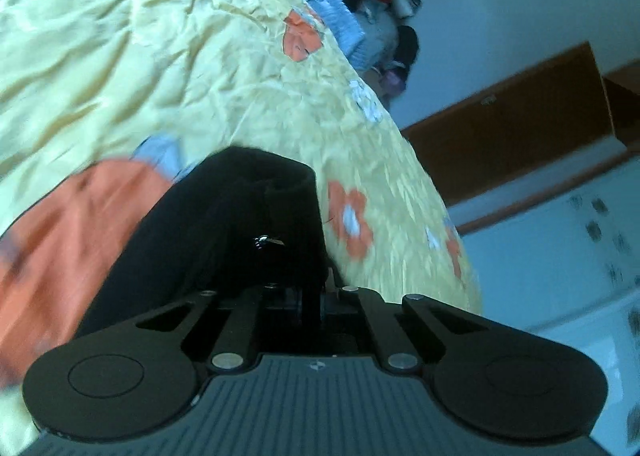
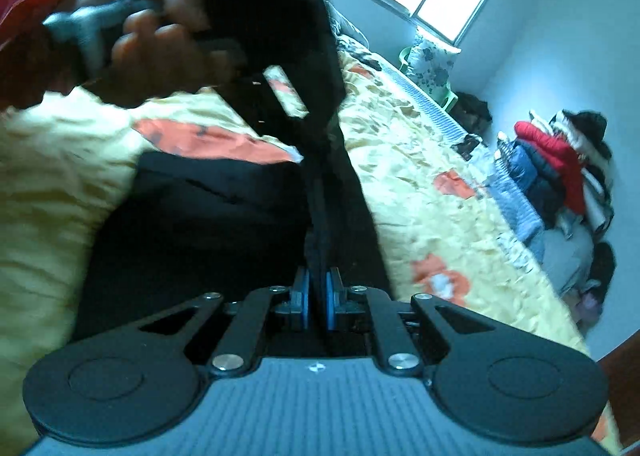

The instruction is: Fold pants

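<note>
The black pants (image 2: 208,216) lie partly on the bed (image 2: 420,184), soft and limp, so best held by hem or waistband edges. The right hand-held gripper (image 2: 318,308) pinches a fold; the left hand-held gripper (image 1: 316,292) seems clamped on fabric too.

Black pants (image 2: 208,216), plain dark fabric, partly lifted off yellow flowered bedspread (image 2: 420,176). Lower bulk lies spread flat on bed, covering orange flower print. One edge drawn up taut into narrow ridge, pinched between blue pads (image 2: 329,306) of right gripper (image 2: 318,306). Another portion raised higher, caught at left gripper (image 2: 256,68). In left wrist view pants (image 1: 224,224) rise as dark folded hump with rolled top edge, small white mark on cloth
</note>
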Demonstrator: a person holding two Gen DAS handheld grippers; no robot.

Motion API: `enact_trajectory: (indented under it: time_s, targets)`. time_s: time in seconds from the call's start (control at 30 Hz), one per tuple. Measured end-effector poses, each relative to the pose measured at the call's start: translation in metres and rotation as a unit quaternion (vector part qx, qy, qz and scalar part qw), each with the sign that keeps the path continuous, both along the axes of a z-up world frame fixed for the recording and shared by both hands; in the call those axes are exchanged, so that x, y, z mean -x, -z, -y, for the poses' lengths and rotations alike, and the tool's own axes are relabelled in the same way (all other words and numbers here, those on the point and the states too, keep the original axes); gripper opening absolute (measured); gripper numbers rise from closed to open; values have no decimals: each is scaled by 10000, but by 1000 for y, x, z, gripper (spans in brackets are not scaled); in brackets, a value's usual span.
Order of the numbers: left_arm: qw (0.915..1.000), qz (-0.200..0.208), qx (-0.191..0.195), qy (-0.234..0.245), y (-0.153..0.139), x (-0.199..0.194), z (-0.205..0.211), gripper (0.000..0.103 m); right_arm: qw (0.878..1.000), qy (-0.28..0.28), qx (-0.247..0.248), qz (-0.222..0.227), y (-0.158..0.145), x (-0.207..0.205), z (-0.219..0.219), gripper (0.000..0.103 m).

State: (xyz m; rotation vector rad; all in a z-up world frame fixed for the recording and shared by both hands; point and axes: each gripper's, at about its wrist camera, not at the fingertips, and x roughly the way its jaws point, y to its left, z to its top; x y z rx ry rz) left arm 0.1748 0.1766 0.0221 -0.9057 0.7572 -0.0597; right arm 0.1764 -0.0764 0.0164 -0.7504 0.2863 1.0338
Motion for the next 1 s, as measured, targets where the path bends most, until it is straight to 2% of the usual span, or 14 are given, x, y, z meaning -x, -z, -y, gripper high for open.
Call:
enact_trajectory:
  time_s: [0.13, 0.23, 0.43, 0.47, 0.5, 0.57, 0.6, 0.73, 0.8, 0.9, 1.0]
  targets:
    - [9997, -150, 52, 191, 11, 53, -1, 6, 9986, -87, -178, -493, 1, 41, 12, 8]
    - [9993, -308, -62, 209, 23, 80, 1, 6, 9975, -164, -111, -678, 11, 68, 11, 8]
    - [9975, -475, -503, 131, 45, 87, 5, 9, 9942, 64, -229, -1049, 34, 86, 6, 8]
    - [9974, -456, -545, 117, 45, 87, 6, 11, 9932, 126, -294, -1118, 36, 87, 7, 9]
    - [9969, -434, -634, 144, 45, 88, 8, 24, 9913, 211, -286, -1267, 38, 85, 7, 11]
    - [9962, -416, -758, 133, 43, 89, 11, 25, 9868, 393, -536, -1477, 39, 81, 12, 12]
    - [9959, -410, -789, 144, 41, 90, 12, 28, 9853, 476, -621, -1519, 37, 82, 16, 12]
    - [9899, -330, -1373, 84, 23, 105, 16, 41, 9854, 648, -881, -1301, 15, 104, 54, 13]
    - [9812, -335, -1901, -71, 11, 113, 20, 48, 9821, 1117, -1017, -1126, 8, 107, 86, 13]
    - [9669, -138, -2544, -140, -8, 117, 36, 49, 9624, 2214, -1065, -1159, 12, 96, 140, 13]
    - [9561, 264, -2909, 223, -22, 112, 67, 57, 9251, 3268, -1080, -1607, 30, 85, 192, 14]
